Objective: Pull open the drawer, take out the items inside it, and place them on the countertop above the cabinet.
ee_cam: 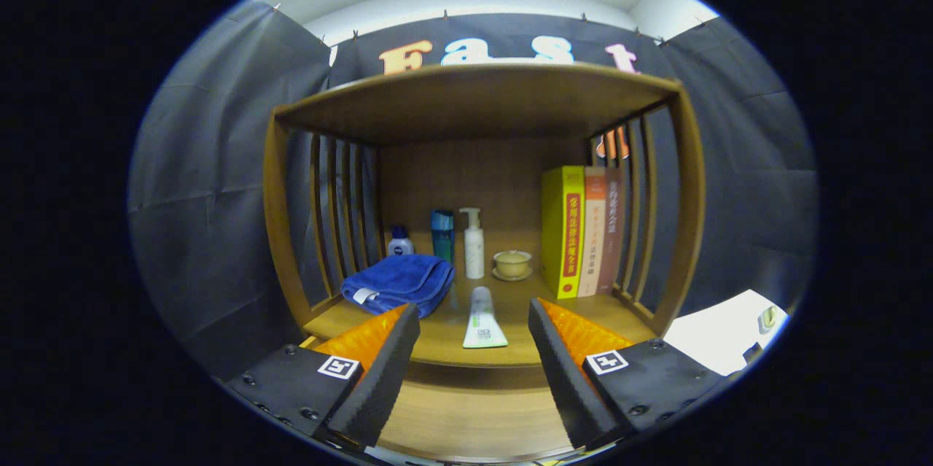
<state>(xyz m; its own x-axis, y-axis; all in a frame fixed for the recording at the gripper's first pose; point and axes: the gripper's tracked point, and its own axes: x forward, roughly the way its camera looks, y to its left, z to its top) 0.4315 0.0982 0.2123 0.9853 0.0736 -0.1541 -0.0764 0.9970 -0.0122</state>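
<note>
A tube [484, 319] lies between the parted hand-held gripper [474, 338] fingers; towel [399, 281] and books [581, 231] flank the gap.

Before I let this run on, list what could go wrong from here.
The gripper is open, with a tube lying on the countertop between its fingers; moving forward could shove it. Beyond stand a pump bottle and a lidded cup, which may tip if bumped. The folded blue towel crowds the left side.

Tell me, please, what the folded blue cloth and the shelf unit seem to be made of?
The gripper hangs open ahead of them. The blue cloth looks like soft, matte terry or microfibre: plush folds, sewn label. The shelf unit seems wood or wood veneer, satin finish with visible grain.
</note>
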